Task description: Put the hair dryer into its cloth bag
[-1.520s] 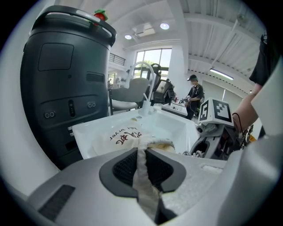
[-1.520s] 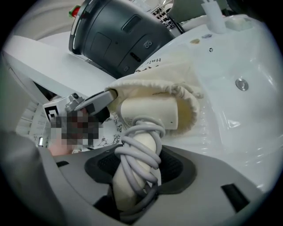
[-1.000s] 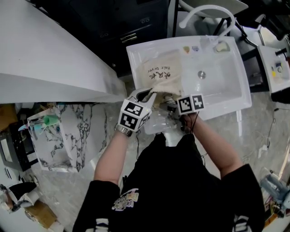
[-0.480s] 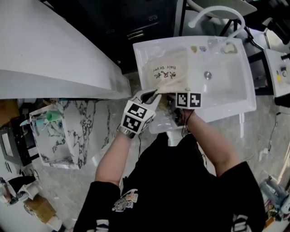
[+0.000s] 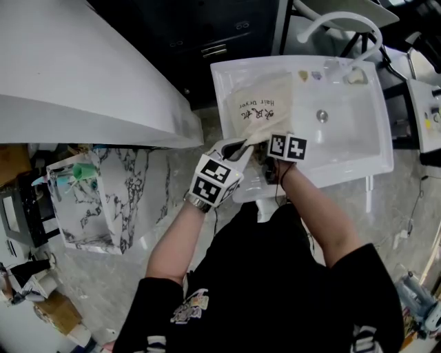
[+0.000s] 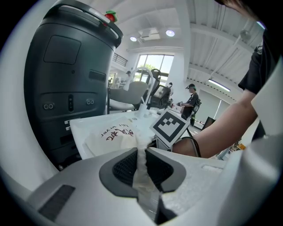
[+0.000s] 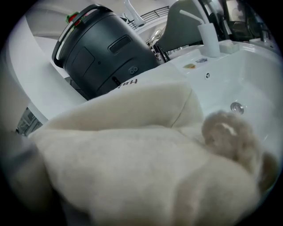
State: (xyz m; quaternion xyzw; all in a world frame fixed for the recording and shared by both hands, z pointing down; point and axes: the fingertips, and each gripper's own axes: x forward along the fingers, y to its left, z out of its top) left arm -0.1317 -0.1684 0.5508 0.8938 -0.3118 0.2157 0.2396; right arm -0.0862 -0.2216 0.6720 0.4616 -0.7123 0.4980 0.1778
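Cloth is filling nearly all of the right gripper view. One cream cloth bag [image 5: 258,107] with red and black print is lying over the left part of one white sink [image 5: 358,148], and its near edge is reaching toward me. I am holding two grippers at that edge. The left gripper [image 6: 142,163] is pinching a fold of the bag's edge, with its jaws clamped on the fabric. The right gripper [image 5: 274,148] is lying against the bag just beside the left one; fabric is covering its jaws, so I cannot tell how they are standing. I am not making out the hair dryer in any view.

One white curved faucet [image 5: 341,17] is arching behind the sink. One dark grey rounded machine [image 6: 66,75] is standing to the sink's left. One marble-patterned box [image 5: 103,200] is sitting well apart, further left.
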